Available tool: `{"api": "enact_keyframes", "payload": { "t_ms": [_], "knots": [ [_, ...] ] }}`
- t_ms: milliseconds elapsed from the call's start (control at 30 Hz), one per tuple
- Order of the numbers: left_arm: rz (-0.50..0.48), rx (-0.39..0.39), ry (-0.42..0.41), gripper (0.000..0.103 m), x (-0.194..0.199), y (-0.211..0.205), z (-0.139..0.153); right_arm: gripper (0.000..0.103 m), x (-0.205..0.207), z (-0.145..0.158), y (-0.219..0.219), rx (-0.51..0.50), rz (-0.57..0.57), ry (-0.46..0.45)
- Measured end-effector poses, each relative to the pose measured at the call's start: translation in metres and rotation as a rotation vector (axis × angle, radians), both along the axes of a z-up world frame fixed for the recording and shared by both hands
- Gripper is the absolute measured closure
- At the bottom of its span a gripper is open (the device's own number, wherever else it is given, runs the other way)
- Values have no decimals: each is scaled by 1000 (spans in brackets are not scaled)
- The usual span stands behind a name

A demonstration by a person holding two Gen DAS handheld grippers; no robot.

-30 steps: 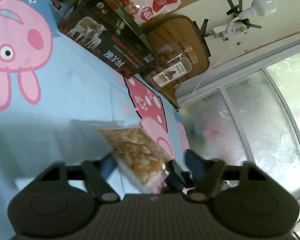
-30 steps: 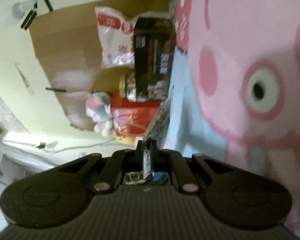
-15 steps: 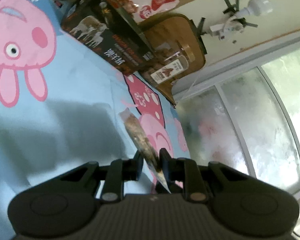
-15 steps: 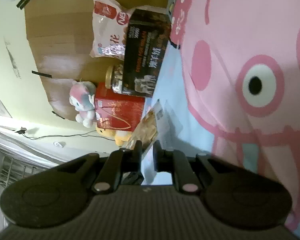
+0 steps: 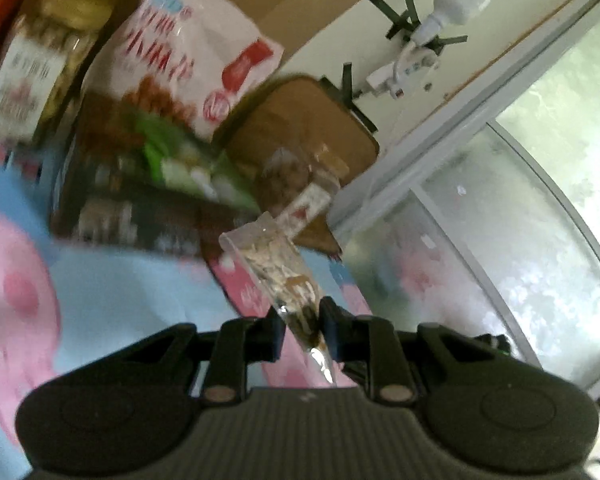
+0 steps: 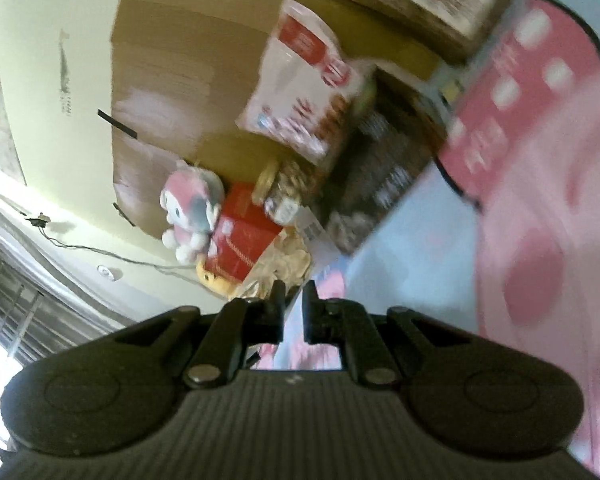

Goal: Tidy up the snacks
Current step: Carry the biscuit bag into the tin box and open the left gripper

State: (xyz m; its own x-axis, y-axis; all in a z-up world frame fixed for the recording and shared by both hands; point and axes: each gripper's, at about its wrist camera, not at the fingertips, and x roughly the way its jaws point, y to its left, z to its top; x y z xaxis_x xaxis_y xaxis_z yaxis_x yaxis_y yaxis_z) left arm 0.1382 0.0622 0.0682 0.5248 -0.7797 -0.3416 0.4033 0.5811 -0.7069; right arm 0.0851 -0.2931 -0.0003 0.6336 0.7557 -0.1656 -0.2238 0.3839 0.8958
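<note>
My left gripper (image 5: 300,320) is shut on a clear snack packet (image 5: 276,268) with pale brown pieces, held edge-on above the cartoon cloth. My right gripper (image 6: 292,300) has its fingers slightly apart; a crumpled clear snack packet (image 6: 284,260) sits just beyond its tips, and contact is unclear. At the back stand a white peanut bag (image 5: 180,60), a dark milk-powder box (image 5: 140,200), a nut jar (image 5: 300,176) and another jar (image 5: 32,64). The right wrist view shows the white bag (image 6: 300,92), dark box (image 6: 380,184), a jar (image 6: 284,184) and a red box (image 6: 240,240).
A blue and pink cartoon cloth (image 5: 112,300) covers the surface. A wooden board (image 5: 300,120) leans at the back. A window (image 5: 520,220) is at the right, a wall socket (image 5: 404,68) above. A plush toy (image 6: 188,208) sits by the red box. Both views are motion-blurred.
My left gripper closed on the snack packet and lifted it toward the back row. My right gripper opened a little and swung toward the snacks at the back.
</note>
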Motion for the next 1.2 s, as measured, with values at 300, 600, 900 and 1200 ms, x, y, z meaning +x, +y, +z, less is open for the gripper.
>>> {"api": "enact_keyframes", "payload": {
  "t_ms": [300, 600, 900, 1200],
  "knots": [
    [87, 81, -5, 78, 97, 7, 6, 92, 93, 17, 28, -130, -82, -58],
    [328, 390, -11, 53, 125, 6, 0, 83, 123, 17, 93, -497, -76, -166],
    [384, 420, -91, 50, 70, 7, 22, 82, 71, 15, 73, -442, -80, -185],
    [373, 432, -155, 47, -12, -9, 21, 78, 16, 18, 68, -529, -149, -223]
  ]
}}
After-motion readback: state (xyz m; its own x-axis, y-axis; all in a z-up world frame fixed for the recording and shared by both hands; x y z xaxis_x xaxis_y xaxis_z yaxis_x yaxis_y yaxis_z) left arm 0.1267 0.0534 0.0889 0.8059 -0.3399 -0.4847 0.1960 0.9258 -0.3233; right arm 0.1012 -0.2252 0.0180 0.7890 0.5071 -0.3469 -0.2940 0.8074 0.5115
